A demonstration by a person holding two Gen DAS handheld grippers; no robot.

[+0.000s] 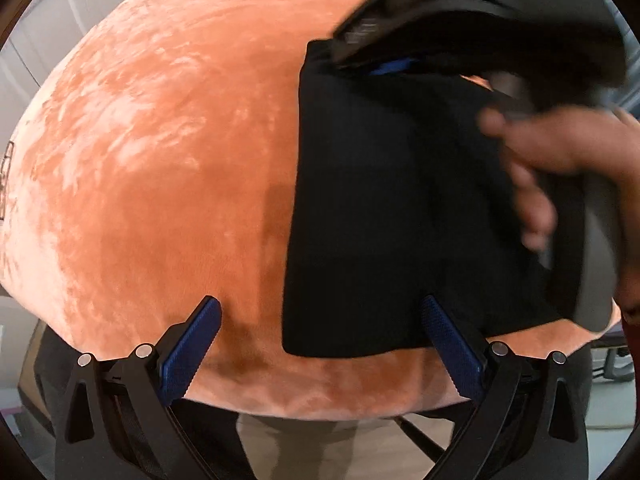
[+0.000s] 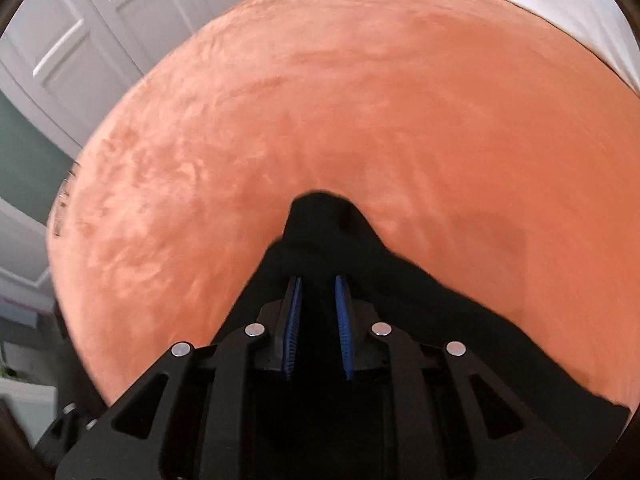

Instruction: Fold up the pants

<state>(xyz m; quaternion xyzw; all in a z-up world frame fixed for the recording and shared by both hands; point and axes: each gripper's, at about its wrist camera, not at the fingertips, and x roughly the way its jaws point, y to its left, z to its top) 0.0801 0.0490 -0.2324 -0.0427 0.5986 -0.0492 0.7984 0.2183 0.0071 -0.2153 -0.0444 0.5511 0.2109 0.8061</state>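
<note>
Left gripper (image 1: 320, 336): blue pads spread wide, holding nothing, poised at the near edge of the orange plush surface (image 1: 160, 160), one pad touching the near hem of the pants. Pants (image 1: 380, 208): black, already a compact rectangular stack toward the surface's right side, so folding looks well advanced. Right gripper (image 2: 318, 320): pinching a fabric edge; probably one last fold or smoothing remains.
</note>
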